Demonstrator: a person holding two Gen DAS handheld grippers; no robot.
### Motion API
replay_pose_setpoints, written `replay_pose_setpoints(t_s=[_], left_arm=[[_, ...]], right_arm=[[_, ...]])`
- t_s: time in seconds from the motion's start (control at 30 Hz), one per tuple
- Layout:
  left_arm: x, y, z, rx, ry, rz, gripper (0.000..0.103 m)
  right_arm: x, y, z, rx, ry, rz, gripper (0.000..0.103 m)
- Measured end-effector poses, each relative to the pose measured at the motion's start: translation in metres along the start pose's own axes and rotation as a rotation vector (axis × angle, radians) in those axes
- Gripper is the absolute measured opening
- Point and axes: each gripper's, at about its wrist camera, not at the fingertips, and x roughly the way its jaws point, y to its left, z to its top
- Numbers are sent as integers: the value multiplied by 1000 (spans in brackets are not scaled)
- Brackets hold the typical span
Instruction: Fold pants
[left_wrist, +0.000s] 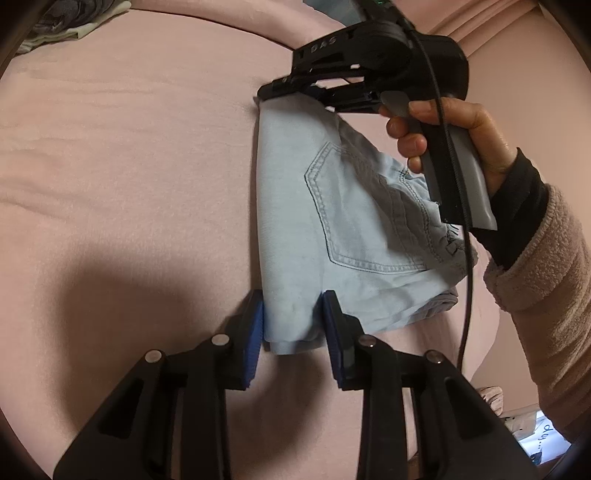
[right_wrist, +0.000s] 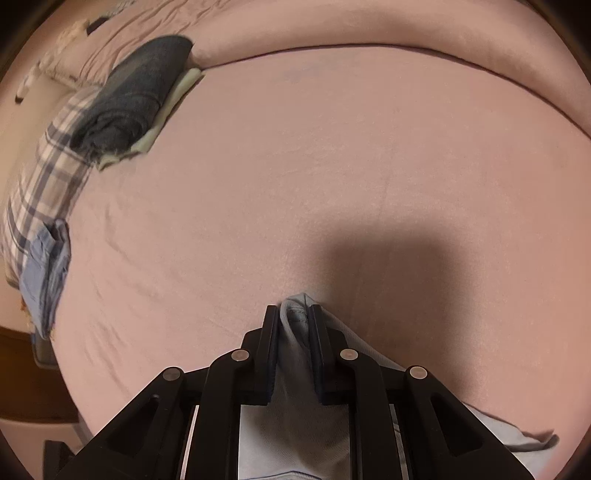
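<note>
Left gripper (left_wrist: 293, 328) pinches pants (left_wrist: 332, 221) (long axis toward right gripper (left_wrist: 295, 92)).

surface: pink bedsheet (left_wrist: 129, 166) | item: folded light-blue denim pants (left_wrist: 332, 229), back pocket up | left gripper (left_wrist: 293, 332): blue pads either side of near folded corner, apparently touching | right gripper (left_wrist: 291, 94): black, at far corner, probably pinching | hand (left_wrist: 461, 140) on grey handle
</note>
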Motion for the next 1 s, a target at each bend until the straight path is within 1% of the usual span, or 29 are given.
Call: replay_pose_setpoints(t_s=[0.1,0.17,0.27,0.3,0.33,0.4,0.43,0.53,0.57,0.67,0.77,0.9,1.0], left_arm=[[-2,-6,-4,11,-10,22,33],[-5,-9,-6,12,-14,32,34],[-10,-14,-9,24,-21,60,36],[-11,-16,-10,27,-27,72,38],[-13,-18,-11,29,-33,84,40],[-16,-21,-12,32,-44,102,43],[-17,-23,-12,33,-48,109,45],[-22,-27,-11,50,-72,133,45],[-24,-31,-9,61,-79,133,45],[-30,-44,-2,120,-115,146,45],[-31,-57,5,179,-141,145,45],[-14,-69,10,246,-122,185,44],[-1,-70,13,266,-91,209,44]], right_arm=[[-23,-2,-2,31,-109,25,16],[-42,-2,-6,41,-163,54,16],[-70,3,-21,5,-208,51,17],[-76,3,-26,-5,-216,49,19],[-82,4,-32,-15,-221,48,21],[-95,4,-49,-27,-232,39,33],[-99,5,-57,-32,-235,31,33],[-104,9,-83,-54,-238,-28,33],[-108,9,-97,-68,-243,-63,33],[-116,4,-122,-80,-247,-122,33],[-126,-6,-151,-61,-241,-161,33],[-136,-20,-182,-37,-245,-229,33],[-131,-32,-199,-7,-225,-232,33]])
